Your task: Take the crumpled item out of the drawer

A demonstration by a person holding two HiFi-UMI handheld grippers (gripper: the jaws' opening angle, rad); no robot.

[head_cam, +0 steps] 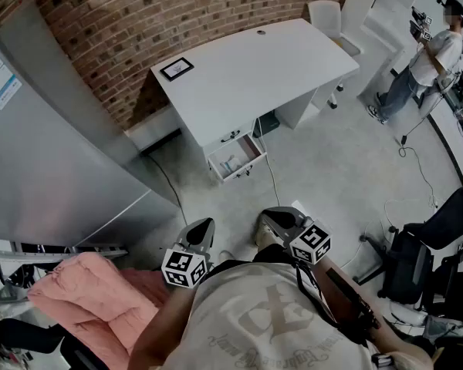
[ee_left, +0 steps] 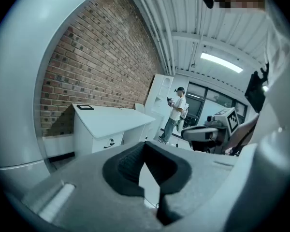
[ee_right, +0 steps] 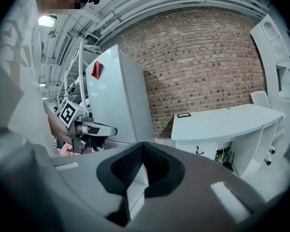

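Observation:
A white desk (head_cam: 247, 75) stands against the brick wall, well ahead of me. Its lower drawer (head_cam: 237, 159) is pulled open, and something pale lies inside it, too small to make out. Both grippers are held close to my body, far from the desk. My left gripper (head_cam: 203, 226) is shut with nothing between its jaws, as the left gripper view shows (ee_left: 144, 146). My right gripper (head_cam: 272, 216) is shut and empty too, and in its own view (ee_right: 144, 146) it points toward the desk (ee_right: 222, 120).
A large grey cabinet (head_cam: 54, 153) stands at the left, with a pink cloth (head_cam: 92, 299) below it. A small black frame (head_cam: 177, 68) lies on the desk. A person (head_cam: 428, 60) stands far right. Black chairs (head_cam: 440, 245) are near right, and a cable (head_cam: 420, 168) runs over the floor.

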